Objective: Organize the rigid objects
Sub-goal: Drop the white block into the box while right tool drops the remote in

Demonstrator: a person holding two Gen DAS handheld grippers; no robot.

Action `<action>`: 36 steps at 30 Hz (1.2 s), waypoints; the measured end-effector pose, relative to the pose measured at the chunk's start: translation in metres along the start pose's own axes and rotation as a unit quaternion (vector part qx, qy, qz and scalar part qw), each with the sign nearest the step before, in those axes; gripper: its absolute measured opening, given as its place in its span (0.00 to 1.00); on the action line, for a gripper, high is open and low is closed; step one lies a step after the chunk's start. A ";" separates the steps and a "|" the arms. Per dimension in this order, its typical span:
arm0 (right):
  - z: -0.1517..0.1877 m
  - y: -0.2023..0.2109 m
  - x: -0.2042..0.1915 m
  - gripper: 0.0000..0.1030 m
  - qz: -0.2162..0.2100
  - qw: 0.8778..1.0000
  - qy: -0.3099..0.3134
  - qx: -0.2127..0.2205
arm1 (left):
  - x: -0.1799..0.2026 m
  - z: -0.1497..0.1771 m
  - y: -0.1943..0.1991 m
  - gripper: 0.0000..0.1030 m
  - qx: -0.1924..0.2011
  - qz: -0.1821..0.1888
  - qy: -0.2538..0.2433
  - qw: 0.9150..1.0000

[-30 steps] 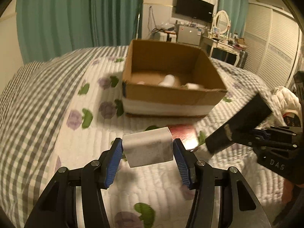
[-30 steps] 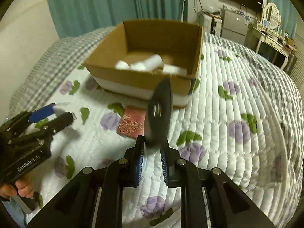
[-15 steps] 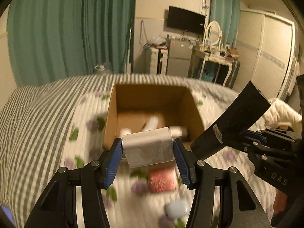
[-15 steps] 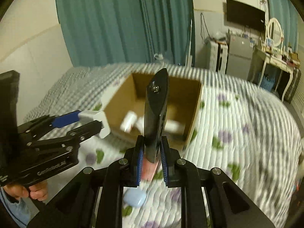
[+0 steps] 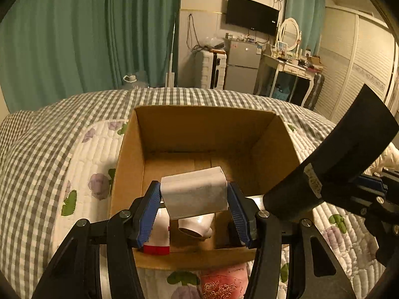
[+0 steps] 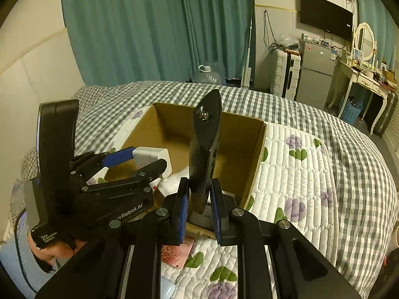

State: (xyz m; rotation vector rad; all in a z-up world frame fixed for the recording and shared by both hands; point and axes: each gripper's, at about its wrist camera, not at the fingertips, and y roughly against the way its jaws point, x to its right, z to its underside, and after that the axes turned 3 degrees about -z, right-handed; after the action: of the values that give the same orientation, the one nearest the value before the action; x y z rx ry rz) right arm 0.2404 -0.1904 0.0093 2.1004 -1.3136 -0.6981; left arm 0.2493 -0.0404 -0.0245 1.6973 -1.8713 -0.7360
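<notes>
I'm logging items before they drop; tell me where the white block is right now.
In the left wrist view the white block is clamped in the left gripper, held over the near part of the open cardboard box, above a white tube.

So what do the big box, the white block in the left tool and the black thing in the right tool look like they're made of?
Box: plain brown cardboard, matte, with raw edges at the rim.
White block, held in the left tool: probably hard plastic; smooth faces, rounded corners, slight sheen.
Black thing, held in the right tool: likely rigid plastic with a satin finish; a metal screw shows near its tip.
</notes>
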 end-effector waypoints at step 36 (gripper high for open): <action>0.025 0.037 -0.025 0.67 0.002 0.998 -0.029 0.057 | -0.069 0.085 0.101 0.70 0.026 -0.040 0.022 0.999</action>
State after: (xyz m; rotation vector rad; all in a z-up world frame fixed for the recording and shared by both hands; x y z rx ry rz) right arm 0.1910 -0.1856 0.0208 2.1825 -1.4186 -0.7020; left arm 0.1249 0.0405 -0.0176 1.8160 -1.8169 -0.6806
